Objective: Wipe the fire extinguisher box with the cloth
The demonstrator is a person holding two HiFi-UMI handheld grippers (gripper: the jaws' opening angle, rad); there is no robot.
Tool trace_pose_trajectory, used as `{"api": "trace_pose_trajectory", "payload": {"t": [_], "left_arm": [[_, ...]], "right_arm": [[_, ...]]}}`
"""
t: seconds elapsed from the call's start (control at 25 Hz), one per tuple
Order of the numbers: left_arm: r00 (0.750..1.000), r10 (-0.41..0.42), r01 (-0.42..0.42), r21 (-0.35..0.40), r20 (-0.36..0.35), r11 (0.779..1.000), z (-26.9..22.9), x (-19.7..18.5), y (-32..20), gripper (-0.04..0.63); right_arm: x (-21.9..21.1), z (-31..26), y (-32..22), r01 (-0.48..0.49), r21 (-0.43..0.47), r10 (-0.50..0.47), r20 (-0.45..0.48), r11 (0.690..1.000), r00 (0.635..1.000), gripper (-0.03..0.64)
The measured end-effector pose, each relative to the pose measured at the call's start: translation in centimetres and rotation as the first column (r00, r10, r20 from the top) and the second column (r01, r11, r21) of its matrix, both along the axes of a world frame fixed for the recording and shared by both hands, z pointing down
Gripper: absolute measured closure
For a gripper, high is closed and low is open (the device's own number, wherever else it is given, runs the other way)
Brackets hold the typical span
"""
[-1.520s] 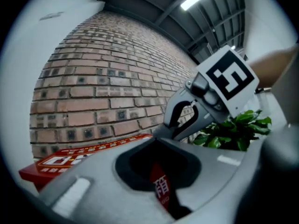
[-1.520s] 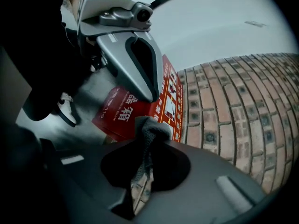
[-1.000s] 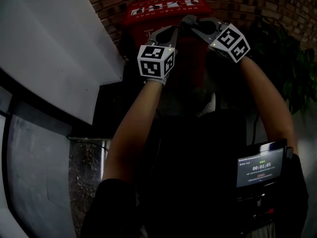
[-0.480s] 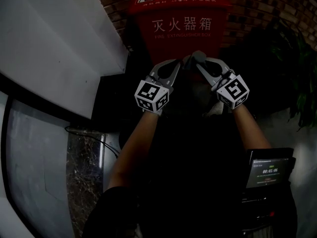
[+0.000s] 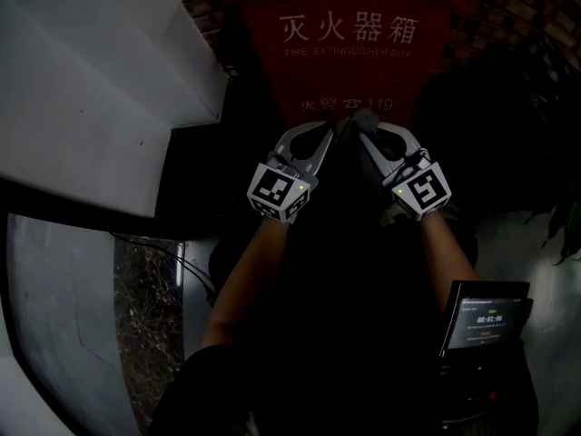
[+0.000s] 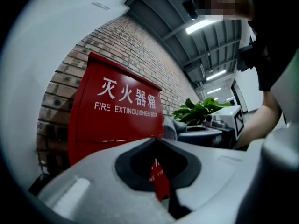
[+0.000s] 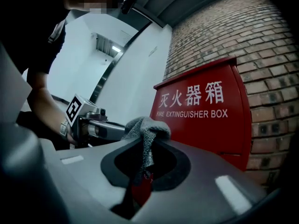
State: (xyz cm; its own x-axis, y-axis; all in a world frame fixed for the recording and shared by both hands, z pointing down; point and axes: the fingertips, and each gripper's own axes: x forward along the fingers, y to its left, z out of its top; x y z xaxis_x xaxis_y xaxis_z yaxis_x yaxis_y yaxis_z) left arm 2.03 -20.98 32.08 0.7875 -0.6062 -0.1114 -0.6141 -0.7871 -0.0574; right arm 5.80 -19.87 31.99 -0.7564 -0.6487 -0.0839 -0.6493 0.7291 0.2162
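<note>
The grey cloth point(image 7: 145, 134) is sitting bunched in the right gripper point(image 7: 140, 171), whose jaws are clamping it; a rounded wad is bulging above the jaw tips and a narrower strip is running lengthwise down between them. In the head view the cloth point(image 5: 356, 125) is lying against the lower front of the red fire extinguisher box point(image 5: 349, 53), just under the small white line of print. The box is standing upright with its back to the brick wall point(image 7: 261, 41), its white-lettered face turning toward the person and its longer side seeming to run up and down. The left gripper point(image 5: 331, 134) is pointing in from the other side, its tips meeting the right gripper's at the cloth; in the left gripper view its jaws are resting together with nothing caught between them, only the red box face showing through their cut-out. A leafy plant point(image 6: 198, 111) is standing beside the box, and a small lit screen point(image 5: 486, 316) is glowing near the person's right forearm.
</note>
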Motion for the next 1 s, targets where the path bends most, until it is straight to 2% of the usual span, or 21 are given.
{"api": "trace_pose_trajectory", "payload": {"t": [0.24,0.48,0.72,0.84,1.0], "left_arm": [[1.0,0.007,-0.008,-0.014,-0.005,1.0,3.0,-0.1,-0.9,0.592],[0.999,-0.001,0.002,0.017,-0.04,1.0,1.6,0.1,-0.5,0.592],[0.999,-0.028,0.028,0.042,0.02,0.999,2.3,-0.1,-0.2,0.592],[0.999,-0.047,0.048,0.05,-0.011,0.998,2.8,-0.8,-0.5,0.592],[0.998,-0.062,0.062,0.0,-0.022,0.998,3.8,-1.5,-0.1,0.592]], "right_arm": [[-0.3,2.6,-1.3,-0.022,-0.03,0.023,0.037,0.999,0.999,0.586],[0.7,2.6,-1.4,-0.061,-0.041,0.064,0.075,0.997,0.995,0.586],[0.7,3.0,-1.1,-0.071,-0.028,0.072,0.047,0.997,0.996,0.586],[0.3,3.2,-0.6,-0.068,0.001,0.068,0.013,0.998,0.998,0.586],[-0.4,3.7,0.7,-0.059,0.016,0.059,0.006,0.998,0.998,0.584]]}}
